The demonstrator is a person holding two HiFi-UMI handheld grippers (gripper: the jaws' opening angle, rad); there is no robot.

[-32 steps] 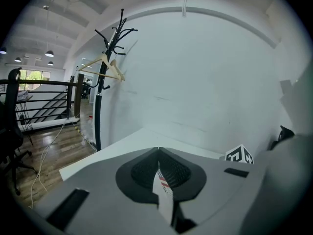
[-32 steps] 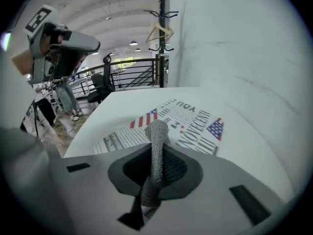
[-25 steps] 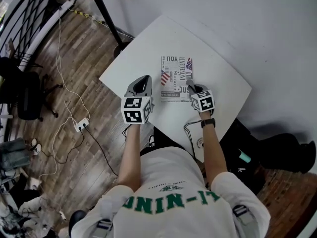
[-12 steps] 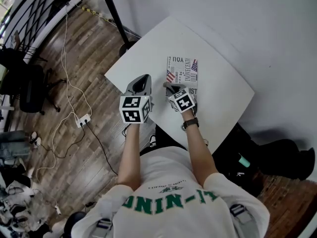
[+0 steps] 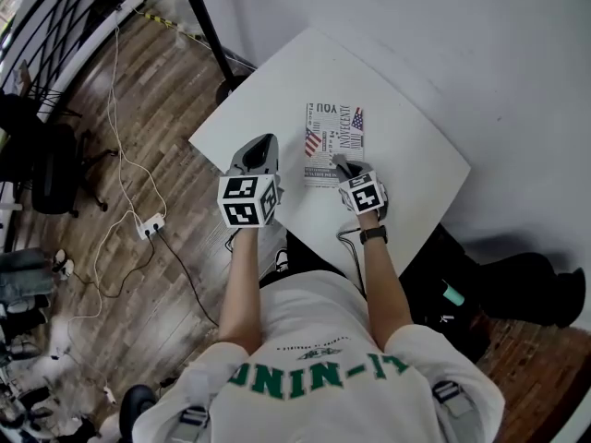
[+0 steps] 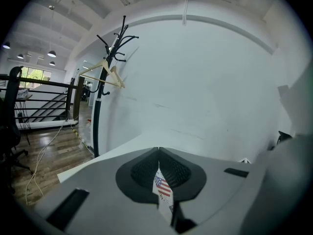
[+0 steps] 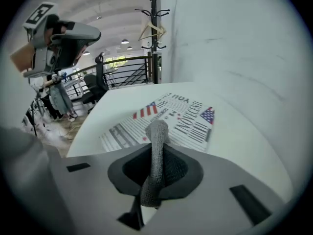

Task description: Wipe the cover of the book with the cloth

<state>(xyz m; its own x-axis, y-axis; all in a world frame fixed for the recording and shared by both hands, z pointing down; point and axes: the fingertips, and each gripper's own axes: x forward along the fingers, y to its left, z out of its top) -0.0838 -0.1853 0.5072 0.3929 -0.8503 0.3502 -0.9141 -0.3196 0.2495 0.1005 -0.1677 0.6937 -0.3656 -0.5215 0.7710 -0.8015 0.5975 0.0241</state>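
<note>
book (image 5: 332, 141) lying flat near the middle of the table (image 5: 411, 141), cover up for wiping. right gripper (image 5: 341, 163) at the book's near edge, jaws clamped on a rolled grey cloth (image 7: 156, 148) whose free end projects toward the cover. left gripper (image 5: 260, 146) beside the book toward the table's left edge, jaws closed on nothing, apparently idle.
</note>
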